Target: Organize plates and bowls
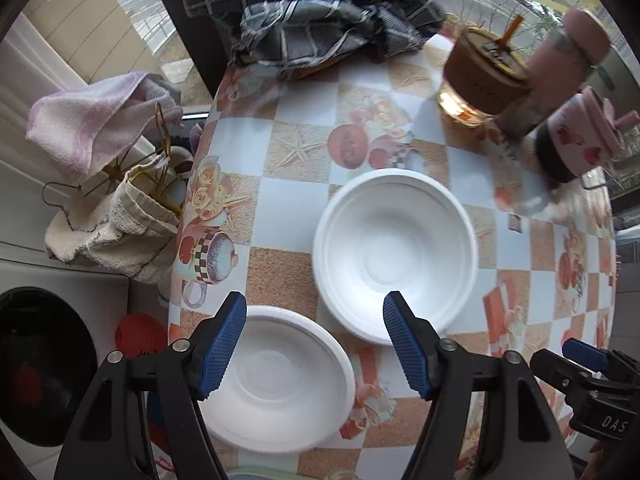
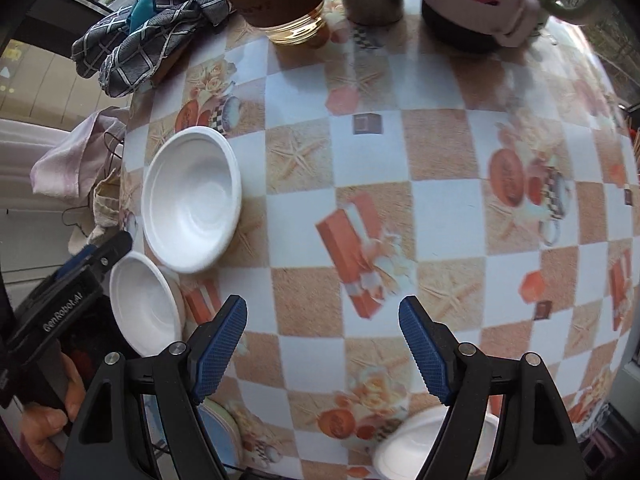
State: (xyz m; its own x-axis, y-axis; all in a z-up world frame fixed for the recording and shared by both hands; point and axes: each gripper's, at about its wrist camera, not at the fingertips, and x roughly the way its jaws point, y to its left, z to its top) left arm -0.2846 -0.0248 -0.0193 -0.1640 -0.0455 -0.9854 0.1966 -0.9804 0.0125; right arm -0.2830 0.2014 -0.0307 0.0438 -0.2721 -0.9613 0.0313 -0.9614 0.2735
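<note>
White foam-looking bowls, checkered tablecloth, two views, here goes.

Left wrist view:
- left gripper (image 1: 314, 344): blue pads spread wide, pinching nothing, pointing down over the table
- near bowl (image 1: 280, 380): sits at the table's near-left edge, its left side hidden behind the left pad
- far bowl (image 1: 396, 256): upright on the tablecloth (image 1: 296, 208), just beyond the near one; can't tell if the rims touch. The right pad covers a bit of its near rim
- right gripper (image 1: 580, 356): only a blue tip and black body poke in at the lower right, rest cut off
- back of table: plaid cloth (image 1: 316, 12) bunched up, glass cup with brown sleeve (image 1: 480, 72), pink bottle (image 1: 560, 68) and a pink floral mug (image 1: 576, 136), both blurry
- off the table, left: pink towel (image 1: 92, 128) and a cream cloth bag (image 1: 120, 224) with wire bits, hard to make out

Right wrist view:
- right gripper (image 2: 322, 346): pads spread apart, empty, only bare tablecloth between them
- two bowls: bigger-looking one (image 2: 192, 200) and one nearer the edge (image 2: 144, 304), both far left
- left gripper (image 2: 100, 256): black body at the left edge, a hand (image 2: 52, 412) partly seen under it
- third white dish (image 2: 404, 448): bottom edge, mostly hidden behind the right finger and cut off, so bowl or plate, can't say
- blue-rimmed thing (image 2: 218, 424): bottom left, mostly hidden
- cups at the top: cut off by the frame
</note>
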